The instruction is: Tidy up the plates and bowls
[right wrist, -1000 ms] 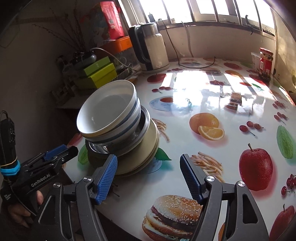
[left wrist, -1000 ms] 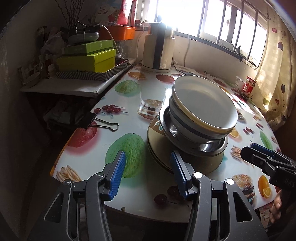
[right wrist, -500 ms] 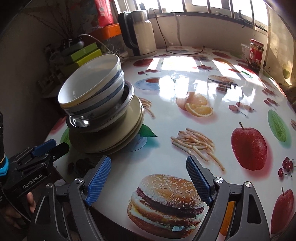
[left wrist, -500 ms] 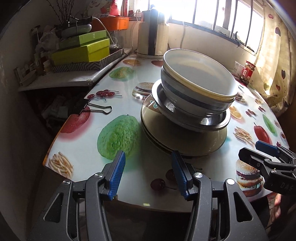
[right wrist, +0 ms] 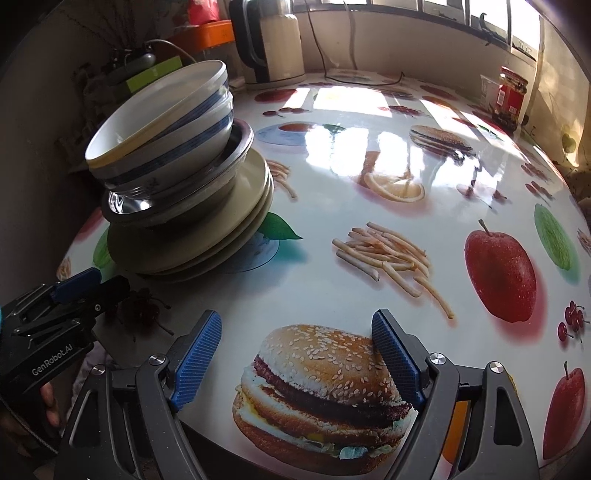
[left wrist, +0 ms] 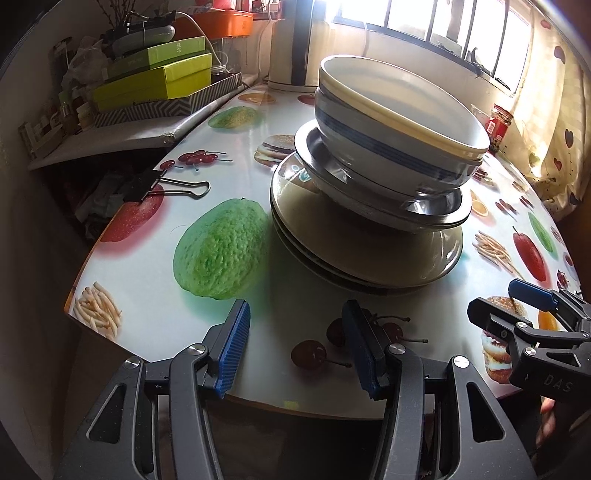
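Stack on fruit-printed glossy worktop [right wrist: 369, 280] — blue-banded white ceramic bowls [right wrist: 166, 140] nested atop beige plates [right wrist: 207, 236], apparently to save space; left claw [left wrist: 295, 347] and right claw [right wrist: 295, 354] apart, empty.

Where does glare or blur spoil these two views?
Left wrist view: the barred window blows out white, washing out the kettle; the white blue-striped bowls look smeared. Right wrist view: sun glare bleaches the glossy fruit-print tablecloth; fisheye bends the edges.
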`<state>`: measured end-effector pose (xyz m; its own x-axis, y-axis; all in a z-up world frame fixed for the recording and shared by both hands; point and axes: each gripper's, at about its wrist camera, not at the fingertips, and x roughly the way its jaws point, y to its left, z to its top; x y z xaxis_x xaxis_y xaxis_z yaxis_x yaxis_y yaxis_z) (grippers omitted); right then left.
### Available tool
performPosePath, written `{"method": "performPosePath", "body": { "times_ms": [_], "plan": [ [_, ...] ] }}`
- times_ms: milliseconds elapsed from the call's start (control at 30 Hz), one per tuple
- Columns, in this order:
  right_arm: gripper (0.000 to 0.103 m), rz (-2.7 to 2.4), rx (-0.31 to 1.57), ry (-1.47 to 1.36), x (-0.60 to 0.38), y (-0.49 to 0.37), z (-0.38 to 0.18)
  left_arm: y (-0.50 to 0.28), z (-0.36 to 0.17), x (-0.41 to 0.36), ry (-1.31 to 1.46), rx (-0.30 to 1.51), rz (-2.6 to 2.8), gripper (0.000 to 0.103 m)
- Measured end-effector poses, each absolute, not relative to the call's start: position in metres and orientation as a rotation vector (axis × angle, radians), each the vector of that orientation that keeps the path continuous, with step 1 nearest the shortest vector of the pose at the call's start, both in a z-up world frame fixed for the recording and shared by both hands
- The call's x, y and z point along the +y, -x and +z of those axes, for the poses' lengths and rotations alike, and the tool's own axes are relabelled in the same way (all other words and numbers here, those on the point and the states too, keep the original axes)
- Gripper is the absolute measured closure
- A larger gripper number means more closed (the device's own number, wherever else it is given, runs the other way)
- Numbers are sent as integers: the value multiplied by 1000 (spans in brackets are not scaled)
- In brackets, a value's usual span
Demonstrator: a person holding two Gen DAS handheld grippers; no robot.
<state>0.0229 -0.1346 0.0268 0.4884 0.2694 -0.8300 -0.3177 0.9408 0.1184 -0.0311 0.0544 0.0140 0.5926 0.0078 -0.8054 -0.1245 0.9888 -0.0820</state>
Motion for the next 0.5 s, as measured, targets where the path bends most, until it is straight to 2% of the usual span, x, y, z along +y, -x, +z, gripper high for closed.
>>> {"method": "performPosePath", "body": {
  "times_ms": [200,367,500],
  "plan": [
    [10,343,999,76,-132,-22,25,29,12,55,133,932,77,50],
    [10,330,995,94,-130,-22,24,28,11,52,119,933,70,44],
    [9,317,993,109,-129,-22,23,27,12,53,121,931,74,43]
  ]
}}
